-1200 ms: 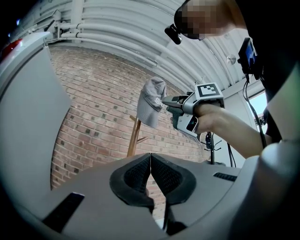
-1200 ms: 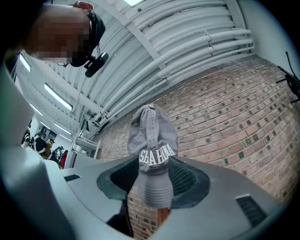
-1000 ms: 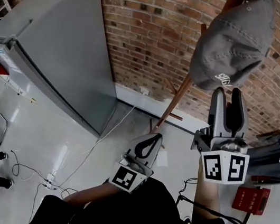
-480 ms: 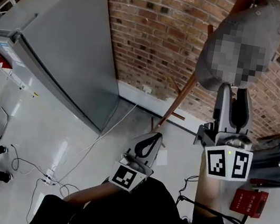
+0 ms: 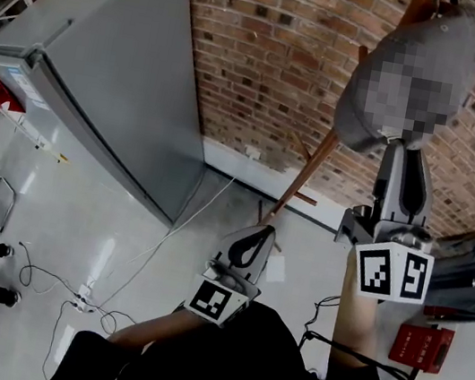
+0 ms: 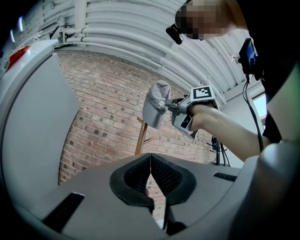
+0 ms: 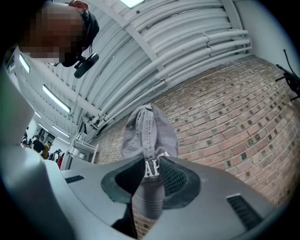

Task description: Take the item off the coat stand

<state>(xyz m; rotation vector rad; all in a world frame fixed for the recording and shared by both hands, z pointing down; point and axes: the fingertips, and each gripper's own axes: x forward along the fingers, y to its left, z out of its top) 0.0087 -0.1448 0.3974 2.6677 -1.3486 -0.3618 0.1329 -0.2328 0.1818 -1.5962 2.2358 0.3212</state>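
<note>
A grey baseball cap [image 5: 412, 79] hangs from the top of a wooden coat stand [image 5: 302, 182] in front of the brick wall. My right gripper [image 5: 405, 150] is raised just under it, and its jaws are closing on the cap's lower front and brim. In the right gripper view the cap [image 7: 149, 131] sits pinched between the pads. My left gripper [image 5: 252, 237] stays low near my body, shut and empty. From the left gripper view [image 6: 150, 157] I see the cap [image 6: 154, 105], the stand [image 6: 139, 138] and the right gripper [image 6: 176, 107] at the cap.
A tall grey cabinet [image 5: 104, 70] stands against the brick wall [image 5: 272, 45] at the left. A black bag [image 5: 470, 266] and a red box [image 5: 422, 346] lie on the floor at the right. Cables [image 5: 90, 304] trail across the floor at the lower left.
The right gripper has risen up to the cap and its jaws have narrowed around the cap's brim. The left gripper has not moved.
</note>
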